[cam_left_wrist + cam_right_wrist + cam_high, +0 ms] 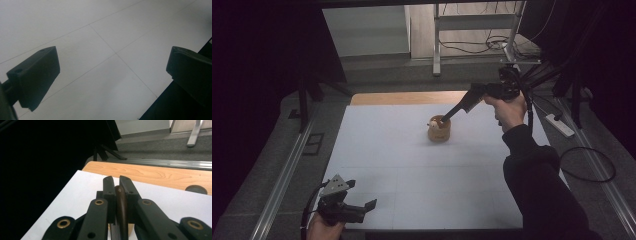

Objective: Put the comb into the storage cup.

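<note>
A small round wooden holder [439, 131] stands on the white table top [412, 170], right of centre toward the back, with something white [432, 124] in it. My right gripper [460, 107] slants down toward the holder from the right, shut on a dark brown handle [121, 205] whose lower end reaches into the holder. In the right gripper view the jaws [117, 181] clamp the handle's top. My left gripper [368, 210] rests at the table's front left corner, open [112, 52] over the bare white surface with nothing between its jaws.
A strip of bare wood [407, 98] runs along the table's far edge. Metal rails [282, 175] flank the table on both sides. A power strip [559, 125] and a looped cable [587, 165] lie on the floor at right. Frame legs [437, 45] stand behind.
</note>
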Motion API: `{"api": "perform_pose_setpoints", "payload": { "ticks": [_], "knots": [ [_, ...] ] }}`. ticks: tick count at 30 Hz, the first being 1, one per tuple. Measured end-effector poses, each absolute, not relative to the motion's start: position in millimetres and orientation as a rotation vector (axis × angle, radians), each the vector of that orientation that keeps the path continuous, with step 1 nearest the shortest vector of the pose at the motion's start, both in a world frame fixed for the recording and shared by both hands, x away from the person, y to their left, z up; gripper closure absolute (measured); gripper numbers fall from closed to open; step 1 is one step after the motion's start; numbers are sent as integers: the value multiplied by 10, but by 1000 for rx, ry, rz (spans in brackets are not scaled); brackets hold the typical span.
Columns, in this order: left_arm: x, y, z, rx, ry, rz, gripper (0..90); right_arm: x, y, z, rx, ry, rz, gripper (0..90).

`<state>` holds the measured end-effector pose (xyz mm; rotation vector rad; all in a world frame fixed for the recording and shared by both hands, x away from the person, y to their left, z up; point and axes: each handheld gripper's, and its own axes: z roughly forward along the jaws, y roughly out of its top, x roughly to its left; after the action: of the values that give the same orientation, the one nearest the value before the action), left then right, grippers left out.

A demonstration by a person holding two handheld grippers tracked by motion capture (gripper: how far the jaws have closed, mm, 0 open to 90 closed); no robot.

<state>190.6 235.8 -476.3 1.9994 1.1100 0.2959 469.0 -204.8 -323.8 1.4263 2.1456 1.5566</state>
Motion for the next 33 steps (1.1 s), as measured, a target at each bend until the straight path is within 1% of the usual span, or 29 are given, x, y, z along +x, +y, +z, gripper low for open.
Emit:
{"api": "perform_pose_setpoints", "payload": {
  "ticks": [19, 33],
  "knots": [
    [1910, 2361, -4766, 1999, 1115, 288, 0, 4842, -1822, -3470, 1430, 2165, 1458, 842],
    [1912, 2363, -4768, 1999, 1119, 286, 0, 4958, -1781, -3773, 1512, 2163, 1469, 842]
  ]
}}
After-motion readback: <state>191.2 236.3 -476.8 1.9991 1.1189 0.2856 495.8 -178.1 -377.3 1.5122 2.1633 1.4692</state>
